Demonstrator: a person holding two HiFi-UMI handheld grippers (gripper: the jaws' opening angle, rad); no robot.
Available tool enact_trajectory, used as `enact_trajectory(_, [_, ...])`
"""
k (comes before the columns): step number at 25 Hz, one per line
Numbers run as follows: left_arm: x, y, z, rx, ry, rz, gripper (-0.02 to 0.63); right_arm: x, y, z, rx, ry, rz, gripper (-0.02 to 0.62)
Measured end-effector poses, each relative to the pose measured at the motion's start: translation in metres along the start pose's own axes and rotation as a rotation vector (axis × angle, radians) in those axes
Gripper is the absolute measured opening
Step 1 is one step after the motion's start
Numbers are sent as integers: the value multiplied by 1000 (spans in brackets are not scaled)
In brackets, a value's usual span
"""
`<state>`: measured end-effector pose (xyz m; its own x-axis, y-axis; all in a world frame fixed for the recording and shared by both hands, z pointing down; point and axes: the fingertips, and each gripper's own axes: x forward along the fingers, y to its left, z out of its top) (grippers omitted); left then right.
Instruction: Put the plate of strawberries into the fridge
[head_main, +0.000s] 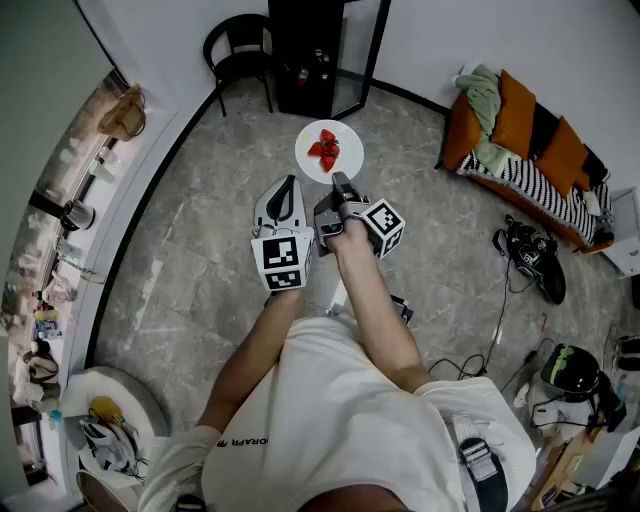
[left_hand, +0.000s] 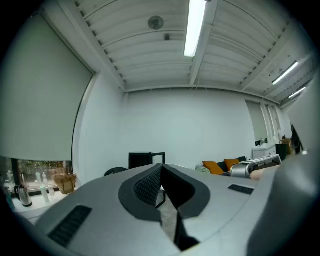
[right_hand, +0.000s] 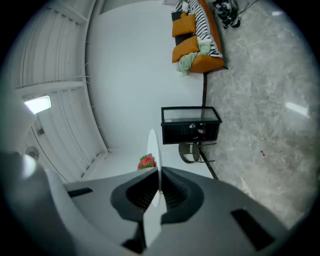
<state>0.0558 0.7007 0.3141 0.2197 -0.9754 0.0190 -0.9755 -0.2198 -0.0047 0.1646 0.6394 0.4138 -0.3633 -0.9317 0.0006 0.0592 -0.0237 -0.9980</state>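
A white plate (head_main: 346, 162) carrying red strawberries (head_main: 325, 150) is held out in front of me, above the grey floor. My right gripper (head_main: 340, 181) is shut on the plate's near rim. In the right gripper view the plate (right_hand: 153, 150) shows edge-on between the pads, with the strawberries (right_hand: 146, 162) on its left side. My left gripper (head_main: 289, 186) is beside it on the left, shut and holding nothing; its tips (left_hand: 162, 167) meet. The black fridge (head_main: 305, 60) stands ahead against the wall, its glass door (head_main: 360, 50) swung open.
A black chair (head_main: 240, 50) stands left of the fridge. An orange sofa (head_main: 520, 135) with cushions and cloth is at the right wall. Bags, cables and a helmet lie on the floor at the right. A counter with bottles runs along the left.
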Motion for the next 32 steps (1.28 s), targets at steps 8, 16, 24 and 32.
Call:
enact_trajectory(8, [-3, -12, -4, 22, 16, 5, 3, -13, -12, 6, -37, 16, -94, 18])
enact_trajectory(16, [-2, -26, -14, 23, 39, 21, 3, -22, -26, 18, -23, 23, -147, 18])
enact_trajectory(24, [17, -51, -19, 27, 52, 53, 3, -23, -36, 52, -8, 27, -180, 20])
enact_trajectory(32, [27, -75, -22, 72, 57, 97, 3, -21, -41, 79, -29, 70, -193, 18])
